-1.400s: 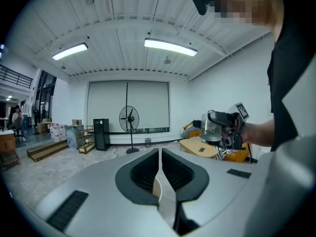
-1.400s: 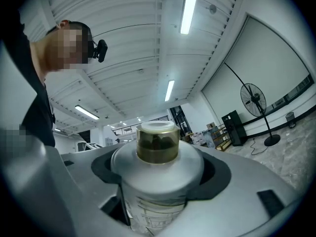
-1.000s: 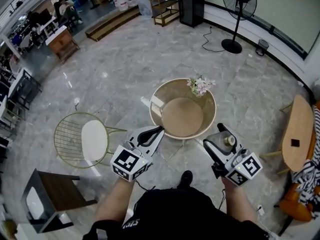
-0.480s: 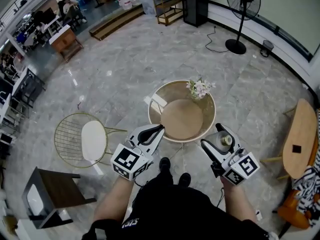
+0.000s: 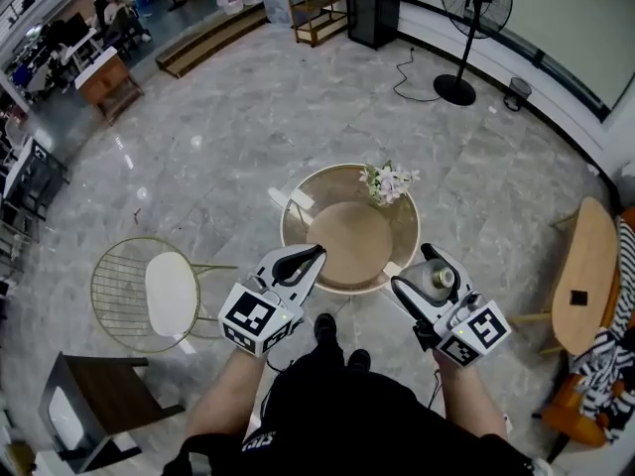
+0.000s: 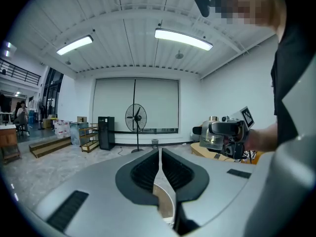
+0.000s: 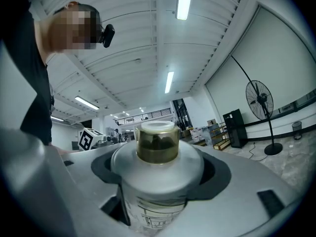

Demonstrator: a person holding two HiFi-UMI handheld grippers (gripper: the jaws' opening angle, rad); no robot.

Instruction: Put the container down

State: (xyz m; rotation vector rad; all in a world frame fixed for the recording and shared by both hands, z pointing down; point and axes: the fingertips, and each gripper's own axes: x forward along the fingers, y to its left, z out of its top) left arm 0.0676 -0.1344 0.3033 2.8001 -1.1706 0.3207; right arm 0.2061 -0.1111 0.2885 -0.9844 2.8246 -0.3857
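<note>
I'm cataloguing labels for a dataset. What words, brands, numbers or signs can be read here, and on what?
No text is readable.
Frosted white container with a gold neck: label with a line drawing, print too blurred.
Black shirt: white print, too small.
Cubes on left gripper and right gripper: square marker patterns, no letters.

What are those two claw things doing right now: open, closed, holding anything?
Left gripper: closed, with nothing between its jaws.
Right gripper: closed on the container.
</note>
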